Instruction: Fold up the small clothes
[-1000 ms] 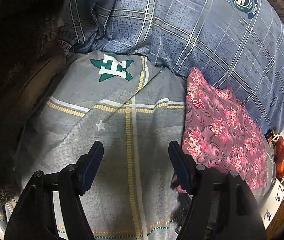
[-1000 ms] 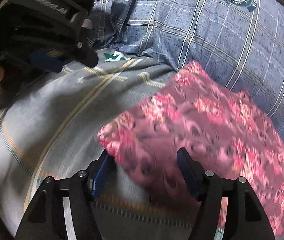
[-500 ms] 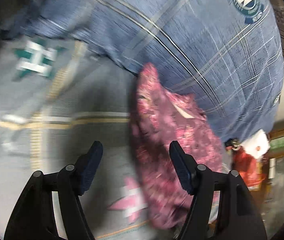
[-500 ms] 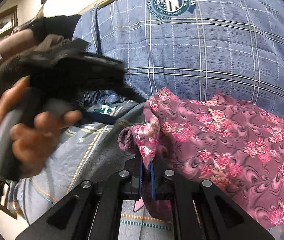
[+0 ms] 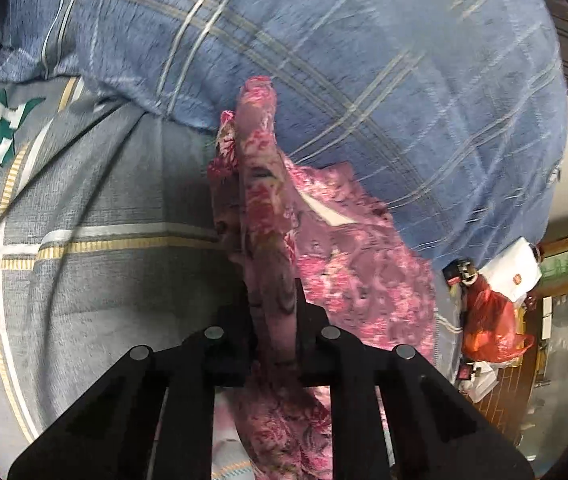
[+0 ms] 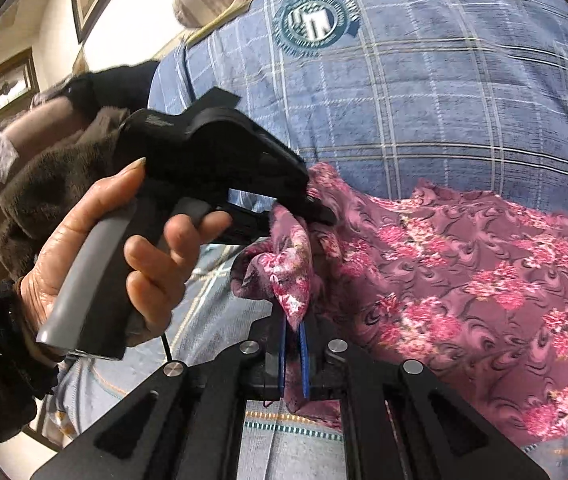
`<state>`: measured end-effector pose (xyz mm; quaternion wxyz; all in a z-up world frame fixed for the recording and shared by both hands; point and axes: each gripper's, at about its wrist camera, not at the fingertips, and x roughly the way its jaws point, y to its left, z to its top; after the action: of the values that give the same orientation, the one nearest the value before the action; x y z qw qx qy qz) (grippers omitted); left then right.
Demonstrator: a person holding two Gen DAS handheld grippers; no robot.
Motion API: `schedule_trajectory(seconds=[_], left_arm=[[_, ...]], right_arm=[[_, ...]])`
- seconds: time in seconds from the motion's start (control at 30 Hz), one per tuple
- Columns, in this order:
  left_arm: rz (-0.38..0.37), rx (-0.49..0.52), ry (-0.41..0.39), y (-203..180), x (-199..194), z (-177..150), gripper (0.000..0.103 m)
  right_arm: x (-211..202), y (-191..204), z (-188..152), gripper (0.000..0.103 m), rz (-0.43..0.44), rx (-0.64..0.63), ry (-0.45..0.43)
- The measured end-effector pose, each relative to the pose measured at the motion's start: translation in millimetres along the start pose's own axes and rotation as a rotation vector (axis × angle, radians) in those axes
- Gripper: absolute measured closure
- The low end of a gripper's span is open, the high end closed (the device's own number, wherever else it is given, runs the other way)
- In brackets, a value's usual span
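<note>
A small pink floral garment (image 5: 347, 280) lies on a bed, partly lifted at one edge. My left gripper (image 5: 272, 304) is shut on a bunched fold of it, which stands up between the jaws. In the right wrist view the garment (image 6: 463, 280) spreads to the right. My right gripper (image 6: 293, 344) is shut on its near left corner. The left gripper (image 6: 315, 212), held in a hand, bites the same edge just above and behind my right one.
The garment rests on a grey checked sheet (image 5: 84, 240) with a green star logo. A blue plaid quilt (image 5: 363, 60) bulges behind it. A red plastic bag (image 5: 487, 328) and a white box (image 5: 515, 276) sit off the bed's right edge.
Both grippers were open a second ago. The right one shut on the garment's corner first, then the left swung right and shut on the edge beside it, lifting it.
</note>
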<state>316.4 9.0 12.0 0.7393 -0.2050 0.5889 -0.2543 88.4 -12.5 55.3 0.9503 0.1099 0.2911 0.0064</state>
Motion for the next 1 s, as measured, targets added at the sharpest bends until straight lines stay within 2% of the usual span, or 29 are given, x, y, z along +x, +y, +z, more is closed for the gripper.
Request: schedule_trajectory(seconds=[0.2, 0.37, 0.53, 0.6, 0.7, 0.83, 1.0], left_arm=[[-0.004, 0.076, -0.038, -51, -11, -11, 0.092], [-0.014, 0.141, -0.057, -107, -8, -26, 0.092], [-0.019, 0.230, -0.056, -175, 17, -49, 0.092], [-0.028, 0.253, -0.050, -192, 23, -55, 0.092], [-0.049, 0.288, -0.023, -225, 47, -68, 0.098], [-0.027, 0.322, 0.034, -261, 95, -82, 0.098], [-0.007, 0.280, 0.137, -257, 137, -103, 0.097]], right_arm=[[-41, -19, 6, 0.098, 0.018, 0.053, -0.076], [-77, -55, 3, 0.098, 0.018, 0.143, -0.126], [-118, -104, -3, 0.098, 0.009, 0.264, -0.190], [-132, -126, -7, 0.098, 0.006, 0.317, -0.211], [-153, -161, -15, 0.098, -0.018, 0.388, -0.236], [-167, -203, -29, 0.098, -0.045, 0.477, -0.237], [-152, -267, -65, 0.098, -0.060, 0.681, -0.140]])
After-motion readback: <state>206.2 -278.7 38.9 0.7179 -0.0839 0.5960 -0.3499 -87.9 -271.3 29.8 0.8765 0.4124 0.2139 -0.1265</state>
